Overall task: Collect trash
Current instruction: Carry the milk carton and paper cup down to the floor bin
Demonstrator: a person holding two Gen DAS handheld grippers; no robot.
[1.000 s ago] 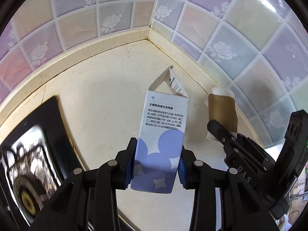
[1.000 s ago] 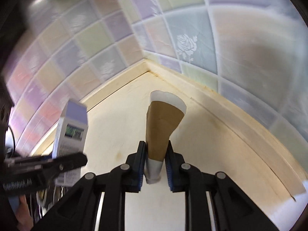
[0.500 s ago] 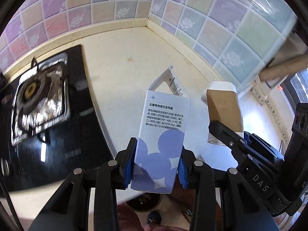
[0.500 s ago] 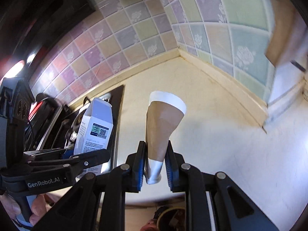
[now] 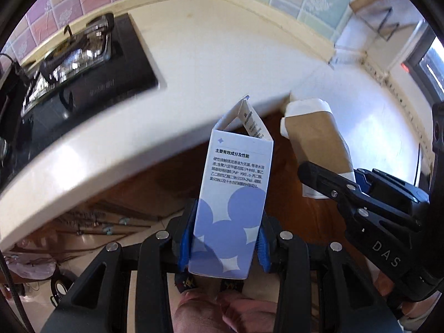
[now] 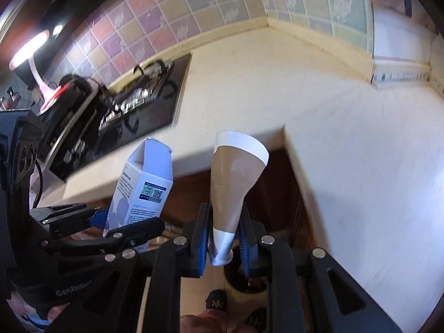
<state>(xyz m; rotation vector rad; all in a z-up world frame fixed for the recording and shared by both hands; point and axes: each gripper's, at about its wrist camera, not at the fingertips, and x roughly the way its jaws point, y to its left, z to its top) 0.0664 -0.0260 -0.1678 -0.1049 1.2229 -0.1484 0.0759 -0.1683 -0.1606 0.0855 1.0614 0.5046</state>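
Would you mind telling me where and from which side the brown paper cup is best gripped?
At its narrow white base, from below: the brown paper cup flares toward its rim, so the slim end fits shut jaws, as the right gripper shows.

matt printed card carton, brown paper cup, glossy black glass hob.

Beyond my fingertips a cream L-shaped counter meets pastel rose tiles; black gas hob to their left; brown cabinet below.
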